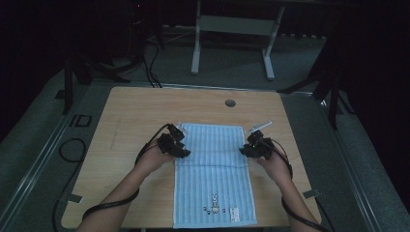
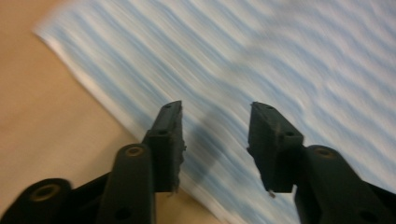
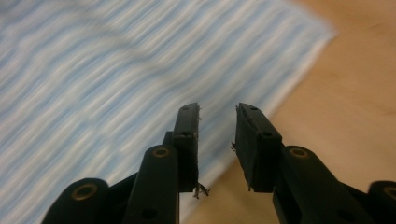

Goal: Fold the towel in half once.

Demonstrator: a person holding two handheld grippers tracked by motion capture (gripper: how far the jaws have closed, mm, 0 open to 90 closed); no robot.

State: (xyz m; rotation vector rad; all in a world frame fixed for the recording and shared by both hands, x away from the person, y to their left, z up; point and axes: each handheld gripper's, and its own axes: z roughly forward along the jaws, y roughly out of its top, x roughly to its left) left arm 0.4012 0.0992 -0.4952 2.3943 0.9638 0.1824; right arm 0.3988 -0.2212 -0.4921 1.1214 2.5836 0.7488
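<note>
In the high view a blue striped towel (image 1: 212, 174) lies flat at centre frame on the wooden worktop (image 1: 125, 116), left tool (image 1: 181, 152) and right tool (image 1: 244, 150) at its side edges. Left gripper view: jaws apart, empty, over the towel's hem (image 2: 93, 88). Right gripper view: jaws parted, empty, at the edge (image 3: 299, 70). Probably a fold is starting; next, each tool must pinch its edge.

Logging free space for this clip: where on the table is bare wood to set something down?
Bare table lies left of the striped towel, and along the far edge around the round hole. Right of the towel the strip is narrower. Both grippers crowd the towel's side edges.
</note>
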